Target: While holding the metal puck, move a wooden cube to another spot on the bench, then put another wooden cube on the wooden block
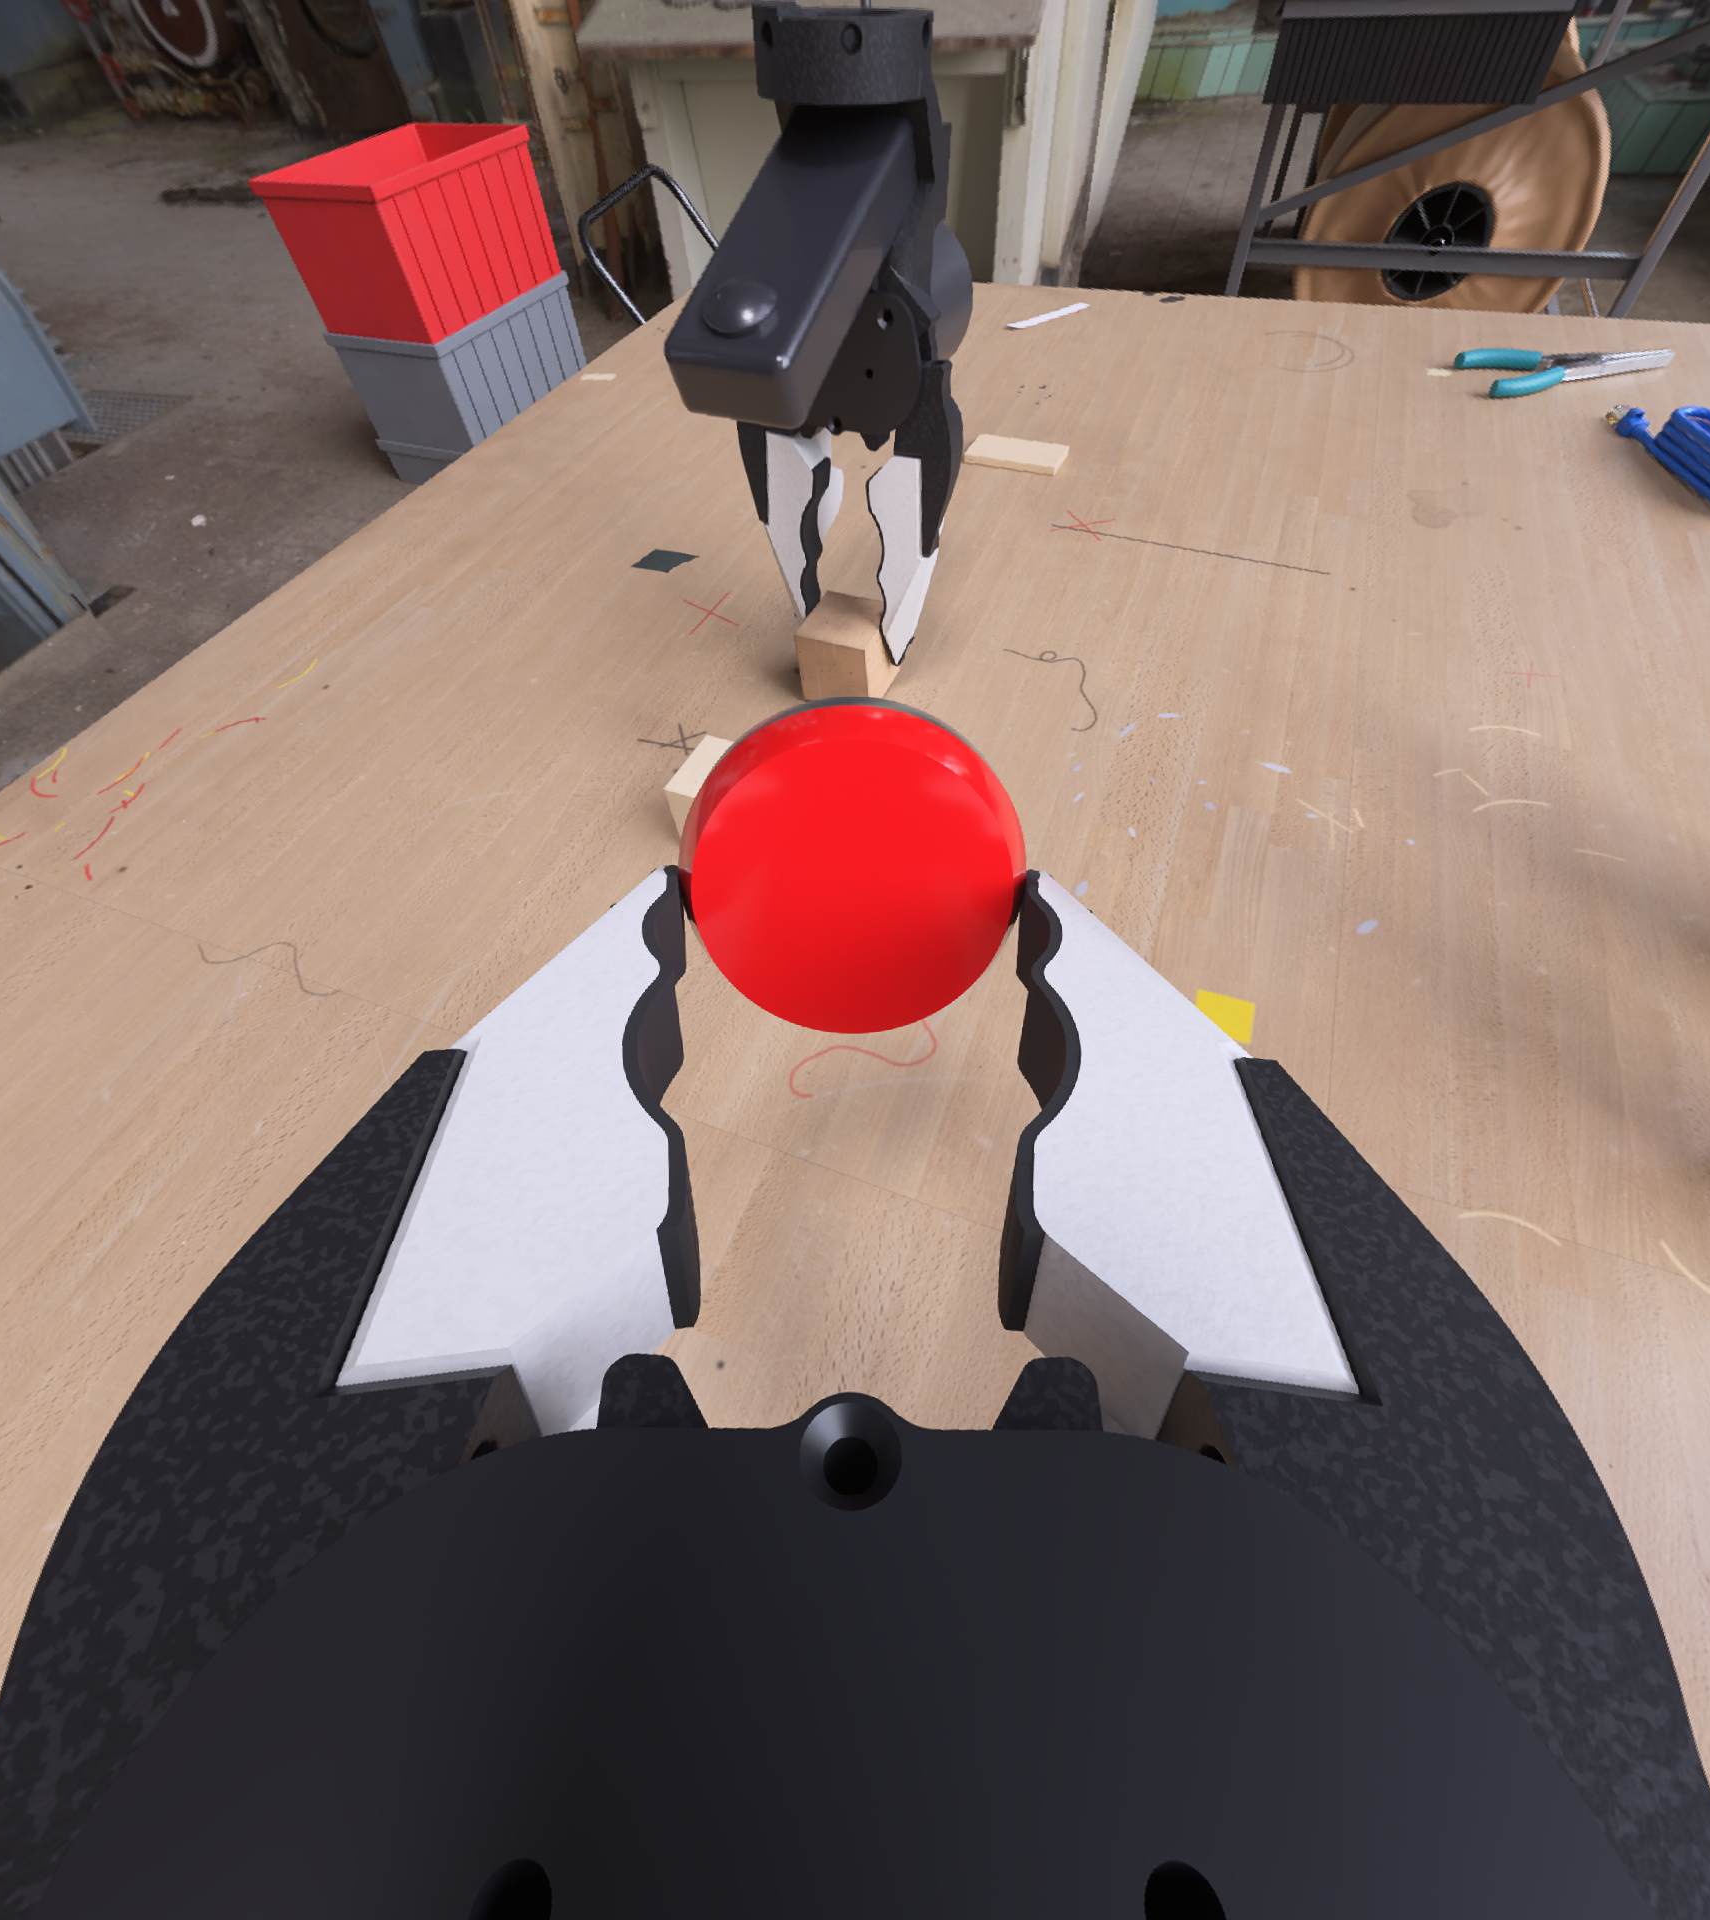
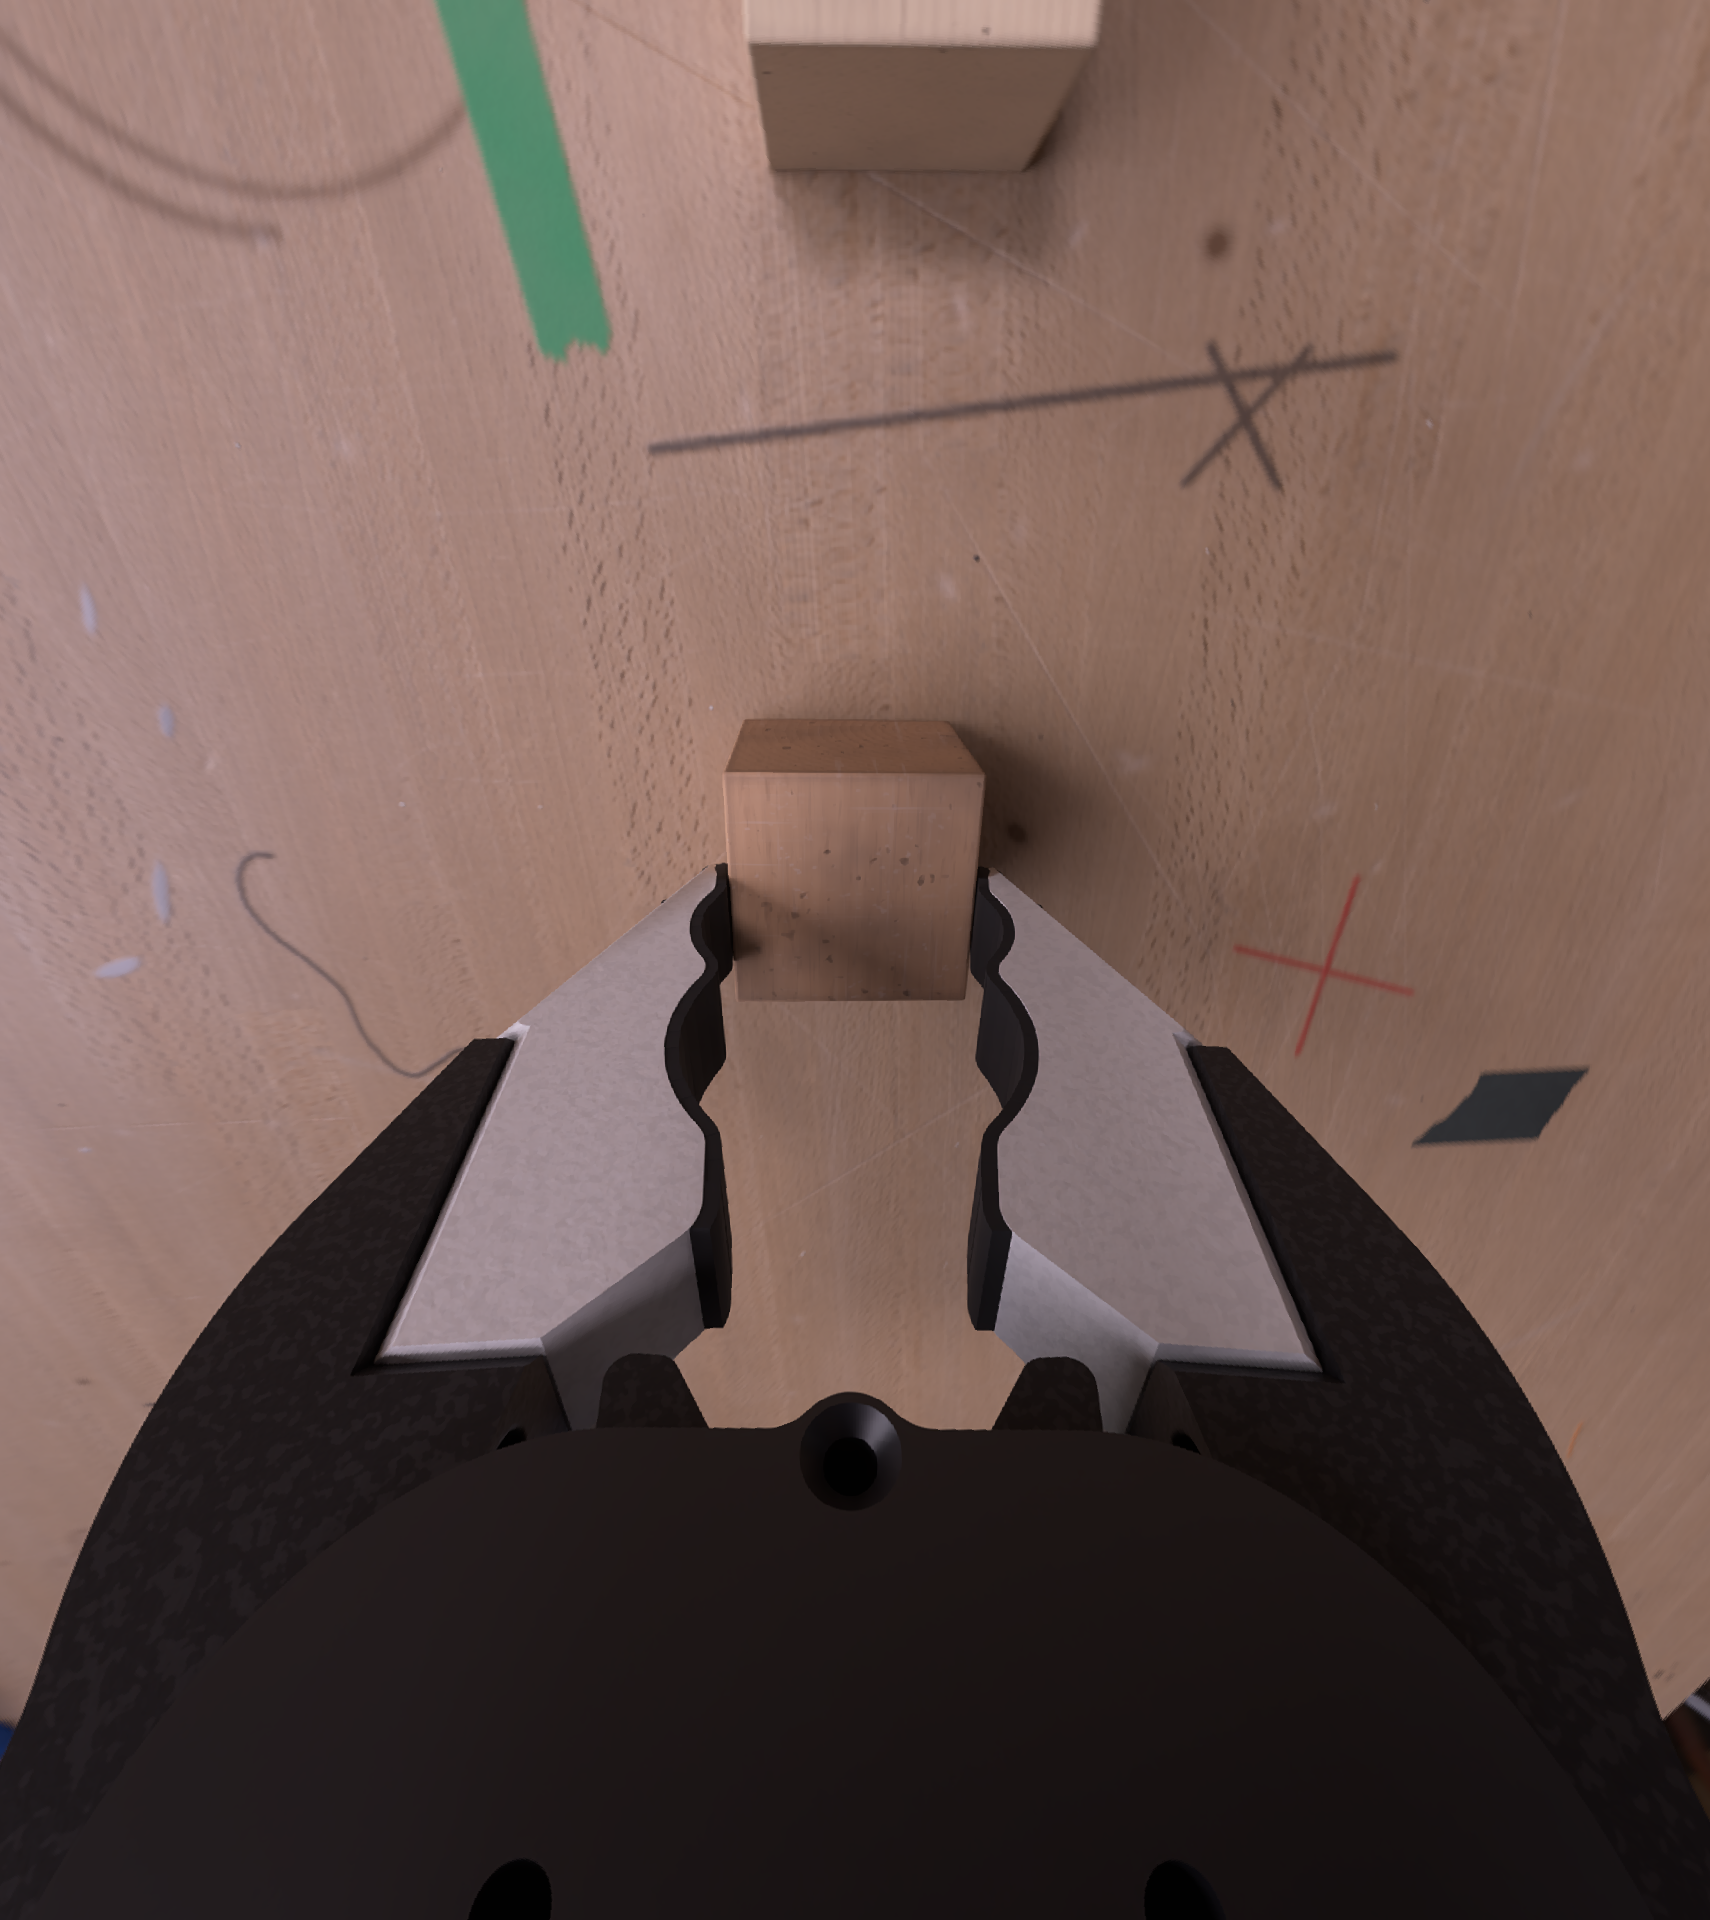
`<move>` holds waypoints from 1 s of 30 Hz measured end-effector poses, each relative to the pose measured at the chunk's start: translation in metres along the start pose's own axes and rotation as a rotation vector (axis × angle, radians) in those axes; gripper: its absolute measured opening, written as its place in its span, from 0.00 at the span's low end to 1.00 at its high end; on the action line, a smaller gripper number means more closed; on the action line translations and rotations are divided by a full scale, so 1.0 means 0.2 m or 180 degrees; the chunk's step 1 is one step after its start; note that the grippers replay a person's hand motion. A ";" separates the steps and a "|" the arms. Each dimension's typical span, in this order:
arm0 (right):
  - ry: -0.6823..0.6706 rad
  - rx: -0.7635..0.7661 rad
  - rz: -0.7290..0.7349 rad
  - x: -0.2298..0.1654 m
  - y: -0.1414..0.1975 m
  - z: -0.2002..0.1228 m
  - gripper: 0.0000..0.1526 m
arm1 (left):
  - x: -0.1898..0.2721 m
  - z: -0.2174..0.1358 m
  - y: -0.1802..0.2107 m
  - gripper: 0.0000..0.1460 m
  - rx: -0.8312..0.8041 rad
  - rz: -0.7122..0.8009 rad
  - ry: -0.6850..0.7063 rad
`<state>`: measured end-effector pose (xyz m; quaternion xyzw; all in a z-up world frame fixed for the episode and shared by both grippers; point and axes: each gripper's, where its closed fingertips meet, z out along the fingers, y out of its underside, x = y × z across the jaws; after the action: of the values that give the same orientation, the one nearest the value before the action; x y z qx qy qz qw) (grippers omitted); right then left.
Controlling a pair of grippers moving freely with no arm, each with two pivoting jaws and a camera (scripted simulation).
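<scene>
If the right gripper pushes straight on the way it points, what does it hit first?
Likely the bench: the right gripper points down at it, already straddling the cube, which looks to rest there. Remaining gap unclear.

Glossy red puck (image 1: 853,873); matt wood cube (image 2: 853,878), grainy bench (image 1: 1350,935).

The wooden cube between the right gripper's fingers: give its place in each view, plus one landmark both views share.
Left wrist view: the wooden cube sits on the bench just above centre, beyond the red metal puck, between the right gripper's fingertips.
Right wrist view: the wooden cube is at centre, between that gripper's fingertips.
Shared landmark: the dark diamond-shaped patch beside a red cross.
</scene>
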<state>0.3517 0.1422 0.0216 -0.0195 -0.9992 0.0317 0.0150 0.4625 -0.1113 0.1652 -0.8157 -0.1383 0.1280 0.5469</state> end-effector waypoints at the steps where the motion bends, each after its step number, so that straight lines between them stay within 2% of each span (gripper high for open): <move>1: 0.0004 -0.0019 0.0080 0.00 0.00 -0.02 0.30 | 0.00 0.00 0.00 0.44 0.0008 0.0007 0.0002; 4: 0.0172 0.0140 0.0328 0.01 0.02 -0.18 0.30 | 0.02 -0.01 -0.01 0.44 0.0024 0.0037 0.0007; 7: 0.0462 0.0349 0.0851 0.04 0.11 -0.47 0.30 | 0.04 0.00 -0.02 0.44 0.0028 0.0046 0.0032; 11: 0.0862 0.0347 0.1779 0.04 0.44 -0.84 0.30 | 0.08 0.02 -0.01 0.44 -0.0024 0.0101 0.0073; 14: 0.1033 0.0248 0.2597 0.01 0.77 -0.97 0.30 | 0.10 0.04 0.00 0.44 -0.0067 0.0141 0.0105; 17: 0.1005 0.0182 0.3371 -0.06 1.09 -0.94 0.30 | 0.12 0.06 0.00 0.44 -0.0109 0.0172 0.0125; 22: 0.0827 0.0218 0.4259 -0.14 1.49 -0.71 0.30 | 0.15 0.08 0.01 0.44 -0.0143 0.0180 0.0156; 25: 0.0723 0.0265 0.4504 -0.16 1.60 -0.57 0.30 | 0.15 0.10 0.02 0.44 -0.0194 0.0188 0.0178; 30: 0.0638 0.0191 0.4653 -0.14 1.69 -0.39 0.30 | 0.15 0.14 0.05 0.44 -0.0280 0.0190 0.0200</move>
<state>0.3949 0.4835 0.0773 -0.6827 -0.7237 0.0590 0.0818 0.4810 -0.0800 0.1428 -0.8464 -0.1021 0.1123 0.5105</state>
